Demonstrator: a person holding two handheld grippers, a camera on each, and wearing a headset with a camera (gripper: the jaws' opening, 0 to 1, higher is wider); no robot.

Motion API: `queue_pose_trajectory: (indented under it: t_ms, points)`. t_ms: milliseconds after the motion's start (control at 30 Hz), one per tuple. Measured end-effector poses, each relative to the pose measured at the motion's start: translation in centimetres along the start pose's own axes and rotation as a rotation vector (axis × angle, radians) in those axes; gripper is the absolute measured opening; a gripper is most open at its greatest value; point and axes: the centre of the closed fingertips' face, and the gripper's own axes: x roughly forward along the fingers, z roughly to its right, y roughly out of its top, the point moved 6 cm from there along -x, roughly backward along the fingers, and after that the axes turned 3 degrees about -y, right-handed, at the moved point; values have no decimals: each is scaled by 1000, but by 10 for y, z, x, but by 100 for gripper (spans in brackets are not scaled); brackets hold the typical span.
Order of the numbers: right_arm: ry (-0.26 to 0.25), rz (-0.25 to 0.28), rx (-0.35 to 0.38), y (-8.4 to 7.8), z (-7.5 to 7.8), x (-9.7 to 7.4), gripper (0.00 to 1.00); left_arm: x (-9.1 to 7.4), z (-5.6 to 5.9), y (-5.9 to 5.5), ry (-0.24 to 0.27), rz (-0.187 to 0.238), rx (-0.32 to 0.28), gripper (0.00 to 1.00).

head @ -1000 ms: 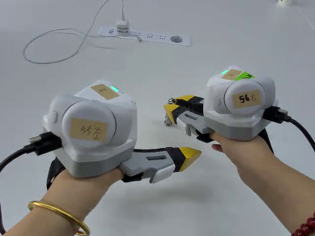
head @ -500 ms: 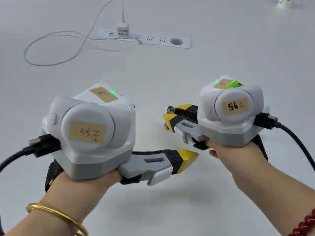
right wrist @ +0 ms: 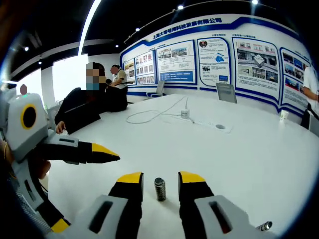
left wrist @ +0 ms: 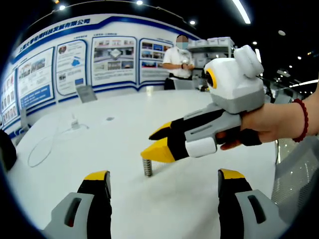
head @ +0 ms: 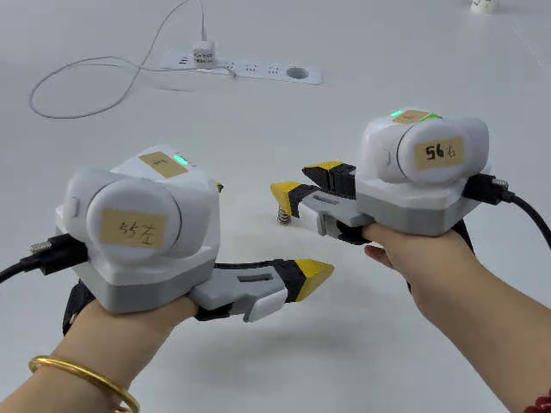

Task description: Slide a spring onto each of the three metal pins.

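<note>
Jaws of the right gripper [right wrist: 160, 178] stand part open, with the spring [right wrist: 159, 189] upright between their tips, close to both but not clearly pinched. Jaws of the left gripper [left wrist: 164, 175] are spread wide and hold nothing; the spring stands just ahead of them, under the right gripper's tips. A small metal piece [right wrist: 264, 226], perhaps a pin, lies to the right of the right jaws. I judge that 1 spring of 3 is in hand; I cannot tell whether a pin sits inside it. The next move calls for closing gently without tipping it. Far beyond the jaws, a power strip [head: 250, 69] lies on the table [right wrist: 239, 149].
</note>
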Motion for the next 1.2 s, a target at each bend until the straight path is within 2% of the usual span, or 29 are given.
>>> queue_pose_trajectory:
  t_ms: [467, 633, 700, 900, 1200]
  points:
    - [-48, -17, 11, 7, 17, -41, 47, 0, 6, 6, -16, 31, -13, 95]
    - [-74, -32, 15, 0, 25, -61, 49, 0, 8, 8, -14, 26, -1, 97]
    - [-93, -61, 23, -6, 30, -69, 49, -2, 9, 10, -10, 21, -1, 96]
    - [-121, -72, 21, -16, 43, -92, 51, -6, 11, 11, -1, 25, 8, 97]
    - [-150, -66, 48, -27, 54, -113, 57, -9, 15, 7, -3, 5, 3, 99]
